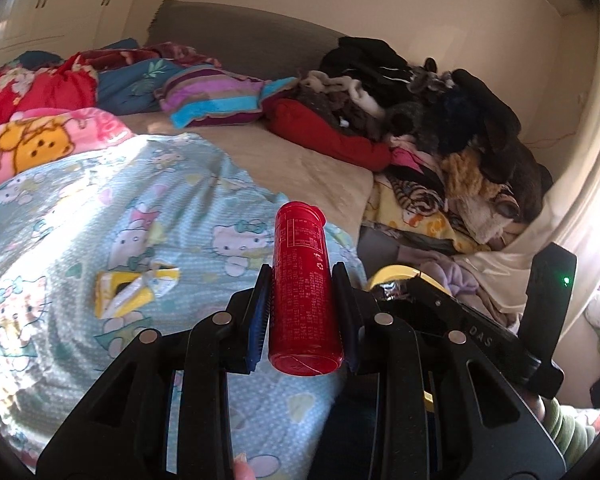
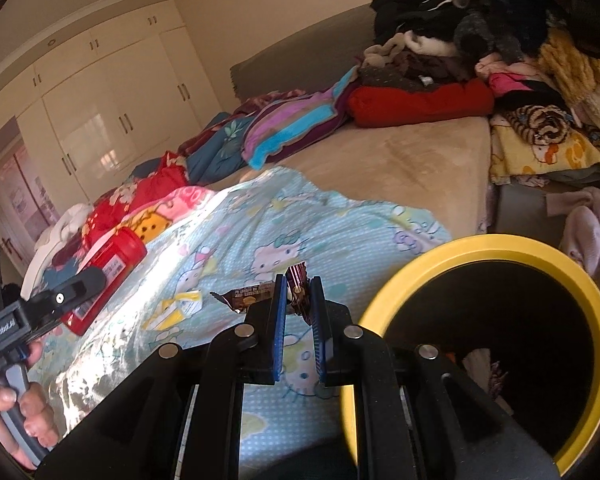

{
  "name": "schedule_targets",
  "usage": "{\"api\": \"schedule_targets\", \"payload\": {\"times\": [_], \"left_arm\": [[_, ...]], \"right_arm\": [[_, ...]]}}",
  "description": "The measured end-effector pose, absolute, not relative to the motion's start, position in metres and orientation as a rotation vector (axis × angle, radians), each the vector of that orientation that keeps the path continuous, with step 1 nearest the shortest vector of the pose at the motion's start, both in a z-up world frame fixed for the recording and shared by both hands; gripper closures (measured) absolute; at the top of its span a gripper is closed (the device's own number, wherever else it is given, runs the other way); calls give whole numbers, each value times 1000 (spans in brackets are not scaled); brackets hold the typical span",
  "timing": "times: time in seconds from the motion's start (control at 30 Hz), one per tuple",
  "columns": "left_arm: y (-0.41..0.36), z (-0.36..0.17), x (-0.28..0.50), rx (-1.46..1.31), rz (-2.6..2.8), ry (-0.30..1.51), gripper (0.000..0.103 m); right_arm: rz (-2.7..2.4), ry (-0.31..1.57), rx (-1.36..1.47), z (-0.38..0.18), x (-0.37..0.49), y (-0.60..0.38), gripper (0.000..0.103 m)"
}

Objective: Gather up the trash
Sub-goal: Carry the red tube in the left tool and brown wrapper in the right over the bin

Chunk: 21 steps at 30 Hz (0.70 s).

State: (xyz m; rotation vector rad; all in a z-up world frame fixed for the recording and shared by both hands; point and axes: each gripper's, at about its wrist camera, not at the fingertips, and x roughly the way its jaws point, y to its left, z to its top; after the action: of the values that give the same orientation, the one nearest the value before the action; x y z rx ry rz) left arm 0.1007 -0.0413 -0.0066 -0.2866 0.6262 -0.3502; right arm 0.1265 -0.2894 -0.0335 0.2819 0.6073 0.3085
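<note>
My left gripper (image 1: 302,276) is shut on a red cylindrical container (image 1: 303,288), held lengthwise above the light blue cartoon-cat quilt (image 1: 100,208). From the right wrist view the same red container (image 2: 108,268) shows at far left in that gripper, with a hand on its handle. My right gripper (image 2: 299,294) is shut on a dark crumpled snack wrapper (image 2: 296,284) that sticks out to the left. A yellow-rimmed bin (image 2: 488,248) with a dark inside stands just right of it. A yellow and white torn wrapper (image 1: 134,290) lies on the quilt, seen too as the yellow wrapper (image 2: 180,308).
A pile of dark and mixed clothes (image 1: 440,112) covers the bed's right side. Striped and red blankets (image 1: 216,96) lie near the grey headboard (image 1: 240,36). Bare beige mattress (image 2: 400,152) shows in the middle. White wardrobes (image 2: 100,100) line the far wall. The right gripper's body (image 1: 480,332) sits at lower right.
</note>
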Motion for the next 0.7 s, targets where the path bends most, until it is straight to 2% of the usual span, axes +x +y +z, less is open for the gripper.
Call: {"api": "schedule_targets", "payload": {"times": [0.7], "left_arm": [[-109, -11, 88, -193, -477, 653, 80]], "right_arm": [[178, 573, 373, -35, 115, -367, 91]]}}
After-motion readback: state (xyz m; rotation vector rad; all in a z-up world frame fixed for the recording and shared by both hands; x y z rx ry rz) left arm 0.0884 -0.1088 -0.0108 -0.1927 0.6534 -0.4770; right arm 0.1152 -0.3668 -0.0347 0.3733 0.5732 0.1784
